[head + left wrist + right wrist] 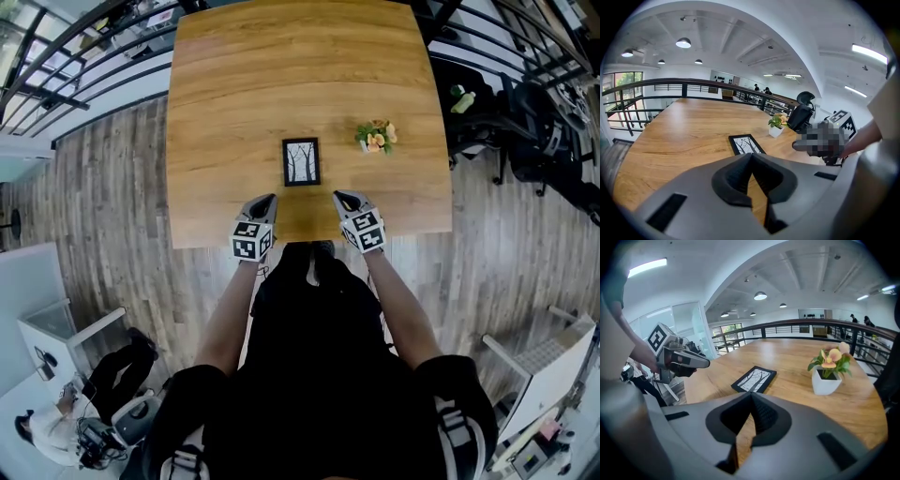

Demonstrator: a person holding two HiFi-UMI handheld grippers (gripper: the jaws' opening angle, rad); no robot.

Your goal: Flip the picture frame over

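Observation:
A small black picture frame [301, 161] lies flat and face up on the wooden table [244, 103], showing a print of bare trees. It also appears in the left gripper view [746, 144] and the right gripper view [754, 378]. My left gripper [268, 199] hovers over the table's near edge, just left of and short of the frame, jaws shut and empty. My right gripper [340, 196] is level with it on the other side, also shut with nothing held. Neither touches the frame.
A small white pot with orange flowers [377, 137] stands on the table right of the frame. Black railings [84, 66] border the table's far and left sides. An office chair [525, 131] sits to the right. The person's torso is at the table's near edge.

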